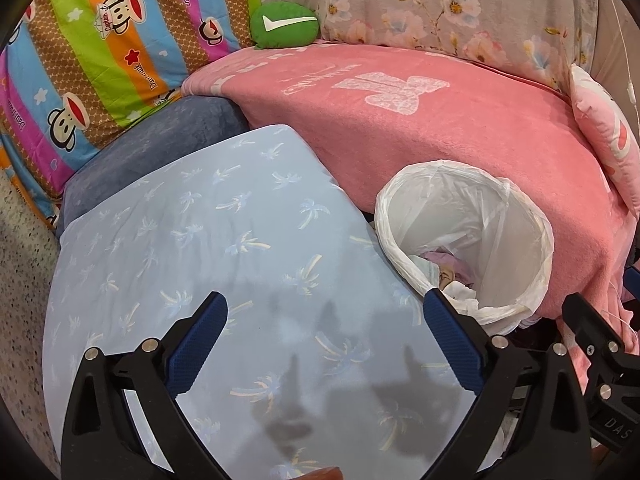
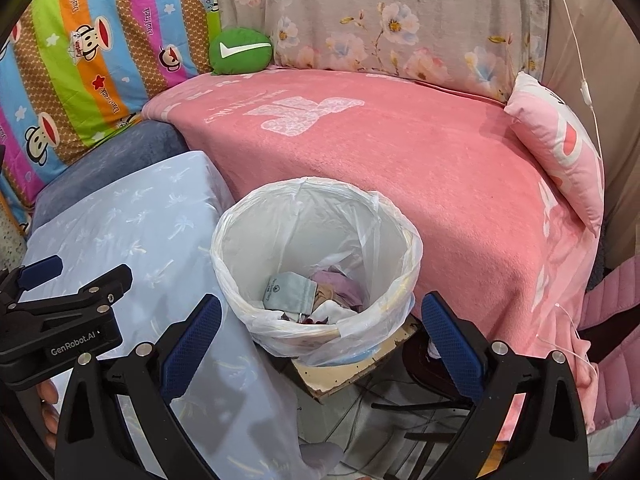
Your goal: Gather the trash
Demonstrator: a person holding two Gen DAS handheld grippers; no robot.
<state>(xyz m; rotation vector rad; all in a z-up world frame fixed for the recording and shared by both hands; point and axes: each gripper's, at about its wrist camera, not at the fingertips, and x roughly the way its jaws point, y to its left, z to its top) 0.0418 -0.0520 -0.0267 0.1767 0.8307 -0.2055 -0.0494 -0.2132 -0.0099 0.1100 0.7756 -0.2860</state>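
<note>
While both grippers hang over the bedding with nothing between their blue pads, the trash bin stands just beside the pink blanket and the pale blue palm-print cushion, lined with a thin white plastic bag whose edge is folded over the rim. At its bottom lies trash: a grey-blue packet with a small round printed emblem too small to read, crumpled pink and white paper, and a beige scrap.

The left gripper has its jaws spread wide above the blue cushion, empty, its right finger's tip overlapping the bin's near rim in the left wrist view. The right gripper is likewise wide open and empty, its fingers framing the near side of the bin.

In the right wrist view, the side of the left gripper's black body reads "GenRobot.AI" in white. In the left wrist view, the right gripper's body at the lower right edge shows the letters "DAS", the rest cut off.

The striped quilt behind carries cartoon monkey faces with "Daul frank" repeated along its stripes, and one monkey's hat reads "Captain". A green round cushion bears a white tick-like mark. The pink blanket has a pale woven motif with script lettering that cannot be made out. A floral grey cover hangs behind it, and a pink pillow leans at the right.
</note>
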